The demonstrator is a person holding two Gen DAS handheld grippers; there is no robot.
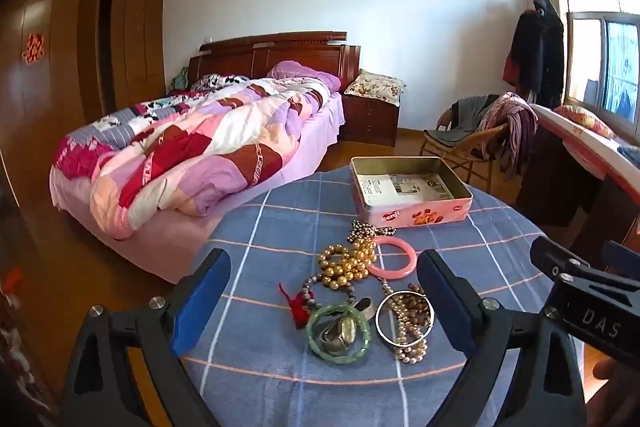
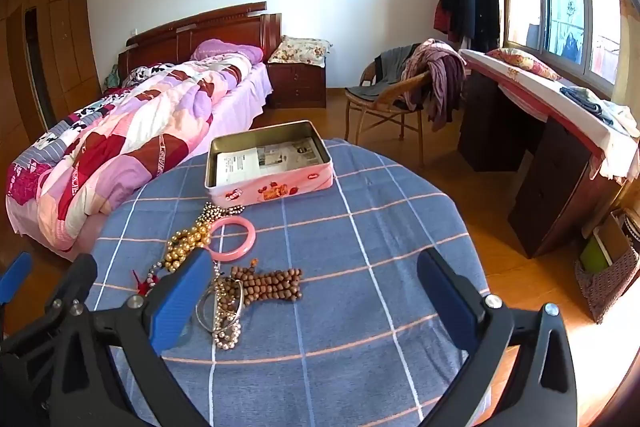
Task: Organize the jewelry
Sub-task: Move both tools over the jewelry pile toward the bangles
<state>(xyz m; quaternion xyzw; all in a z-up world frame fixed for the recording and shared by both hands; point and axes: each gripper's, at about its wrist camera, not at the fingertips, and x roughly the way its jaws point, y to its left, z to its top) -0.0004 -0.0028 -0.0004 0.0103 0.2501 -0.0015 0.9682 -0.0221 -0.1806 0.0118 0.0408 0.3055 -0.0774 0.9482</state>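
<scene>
Both hand-held grippers gape wide over the jewelry pile, nothing in either one.

The left hand-held gripper (image 1: 324,301) frames the heap low in its view: green bangle (image 1: 338,333), silver bangle (image 1: 405,316), gold beads (image 1: 347,264) and pink bangle (image 1: 392,258), all loose on the blue checked surface (image 1: 280,227). The right hand-held gripper (image 2: 316,301) hangs just right of the heap, wooden beads (image 2: 267,281) near its left finger. The open pink tin (image 2: 269,163) sits beyond the pile, upper centre, with only paper inside.
</scene>
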